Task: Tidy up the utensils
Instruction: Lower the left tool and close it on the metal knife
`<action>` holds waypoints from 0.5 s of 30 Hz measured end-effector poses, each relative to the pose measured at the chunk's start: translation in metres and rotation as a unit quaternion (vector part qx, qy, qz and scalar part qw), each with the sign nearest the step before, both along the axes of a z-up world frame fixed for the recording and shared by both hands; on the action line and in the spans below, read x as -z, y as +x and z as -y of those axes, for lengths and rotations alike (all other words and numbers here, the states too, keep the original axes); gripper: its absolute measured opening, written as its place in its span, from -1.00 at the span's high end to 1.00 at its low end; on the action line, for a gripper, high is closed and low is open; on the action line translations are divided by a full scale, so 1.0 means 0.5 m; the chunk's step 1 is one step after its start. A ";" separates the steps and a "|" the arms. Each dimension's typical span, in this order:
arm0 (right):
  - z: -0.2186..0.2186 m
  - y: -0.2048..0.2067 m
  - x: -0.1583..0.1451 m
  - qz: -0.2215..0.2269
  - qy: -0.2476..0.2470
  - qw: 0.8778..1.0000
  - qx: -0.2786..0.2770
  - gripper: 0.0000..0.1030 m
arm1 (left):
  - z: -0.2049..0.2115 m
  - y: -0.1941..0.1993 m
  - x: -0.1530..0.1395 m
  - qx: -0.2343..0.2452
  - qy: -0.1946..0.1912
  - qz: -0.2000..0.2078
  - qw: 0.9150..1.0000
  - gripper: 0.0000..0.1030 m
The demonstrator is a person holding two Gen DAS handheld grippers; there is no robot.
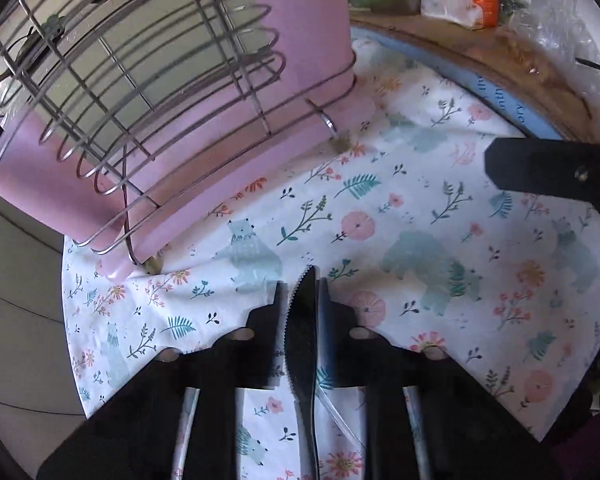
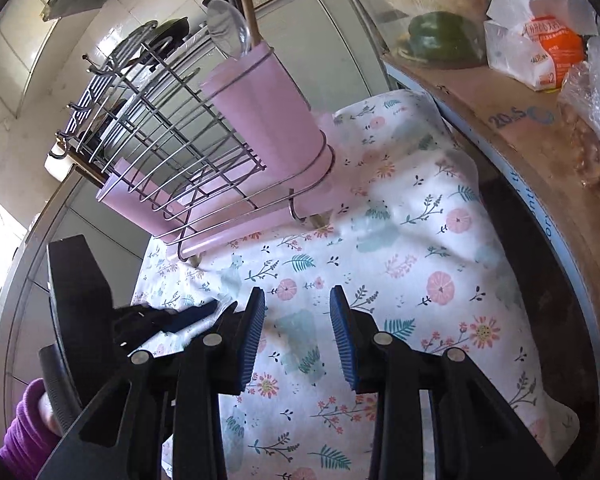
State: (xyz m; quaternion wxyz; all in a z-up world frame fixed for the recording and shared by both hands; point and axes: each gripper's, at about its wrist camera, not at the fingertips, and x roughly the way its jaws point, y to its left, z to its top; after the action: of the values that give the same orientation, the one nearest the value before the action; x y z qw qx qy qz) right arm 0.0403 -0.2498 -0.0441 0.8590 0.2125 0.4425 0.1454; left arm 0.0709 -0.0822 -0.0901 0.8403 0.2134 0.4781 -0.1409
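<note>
Now left hand-held gripper (image 1: 300, 304) clamping knife (image 1: 302, 344), right hand-held gripper (image 2: 298, 300) wide, box (image 2: 516, 120) w/ "20.5"

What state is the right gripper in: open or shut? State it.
Open: the right gripper shows floral tablecloth between its blue ribbed pads, gripping nothing.

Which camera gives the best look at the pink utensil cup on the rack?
The right wrist view: the pink utensil cup shows whole, rim to base, with a spoon standing in it. The left wrist view shows only its lower side, its rim cropped off.
</note>
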 end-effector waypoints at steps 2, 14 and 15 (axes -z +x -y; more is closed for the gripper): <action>-0.003 0.003 0.004 -0.003 0.000 1.000 -0.004 0.35 | -0.020 0.001 -0.016 -0.012 -0.028 0.004 1.000 0.74; -0.133 0.082 0.043 -0.113 0.089 0.982 -0.123 0.35 | -0.269 0.011 -0.136 -0.157 -0.226 0.003 0.961 0.76; -0.148 0.090 0.045 -0.121 0.086 0.980 -0.130 0.35 | -0.280 0.003 -0.139 -0.163 -0.234 0.005 0.959 0.76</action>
State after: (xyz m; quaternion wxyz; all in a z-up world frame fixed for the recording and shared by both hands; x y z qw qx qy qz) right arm 0.0853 -0.1759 -0.0669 0.7514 0.2423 0.5531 0.2661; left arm 0.0726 0.0578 -0.0205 0.8808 -0.0687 0.4557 -0.1090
